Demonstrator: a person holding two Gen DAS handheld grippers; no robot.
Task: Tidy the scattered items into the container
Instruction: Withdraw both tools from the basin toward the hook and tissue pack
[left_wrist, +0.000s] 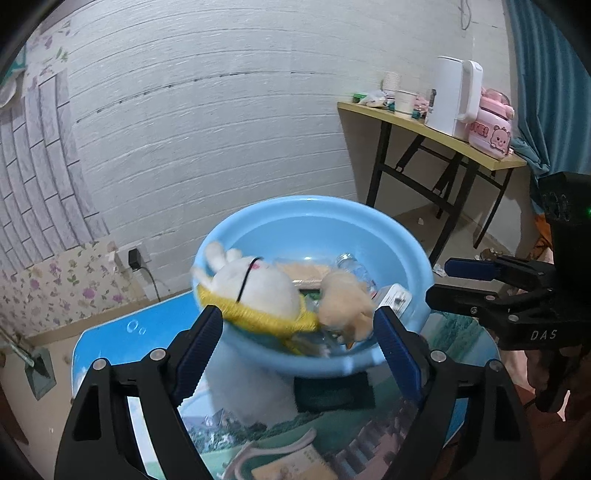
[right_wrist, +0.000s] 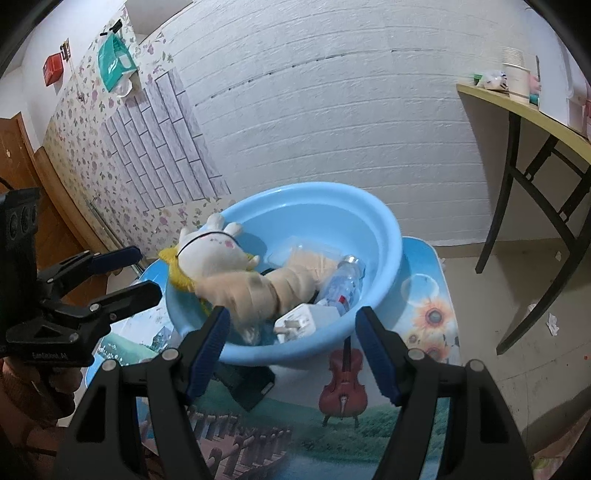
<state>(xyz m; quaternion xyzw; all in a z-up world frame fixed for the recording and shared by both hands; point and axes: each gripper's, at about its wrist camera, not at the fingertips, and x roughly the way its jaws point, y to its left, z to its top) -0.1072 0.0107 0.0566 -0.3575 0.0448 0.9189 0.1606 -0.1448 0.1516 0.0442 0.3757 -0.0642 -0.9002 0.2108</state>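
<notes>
- My left claw (left_wrist: 299, 334) is spread wide and carries nothing; its pads bracket the near rim of the basin (left_wrist: 399, 236) without touching it.
- My right claw (right_wrist: 293, 334) is spread just as wide and is also empty, hovering at the same near rim from the other side.
- The basin lies dead ahead of both claws, on the near half of the low table (right_wrist: 424, 295).
- Inside it: a white plush (right_wrist: 212, 251) leans on the left wall with its yellow part draped over the rim, so it is nearer my left claw.
- A tan plush (right_wrist: 266, 290) runs lengthwise across the middle, from near-left to far-right.
- A clear bottle (right_wrist: 343, 282) lies tilted against the right wall; a white charger (right_wrist: 303, 319) sits at the near wall, closest to my right claw.
- One dark flat item (right_wrist: 249, 384) lies on the table, just before the basin and partly under its edge. I judge it the next pick, nearer my right claw.
- The table has a glossy printed top.
- Beyond: white brick wall, floral paper to the left, a desk (left_wrist: 424, 127) with a kettle (left_wrist: 456, 96) well off to the right.
</notes>
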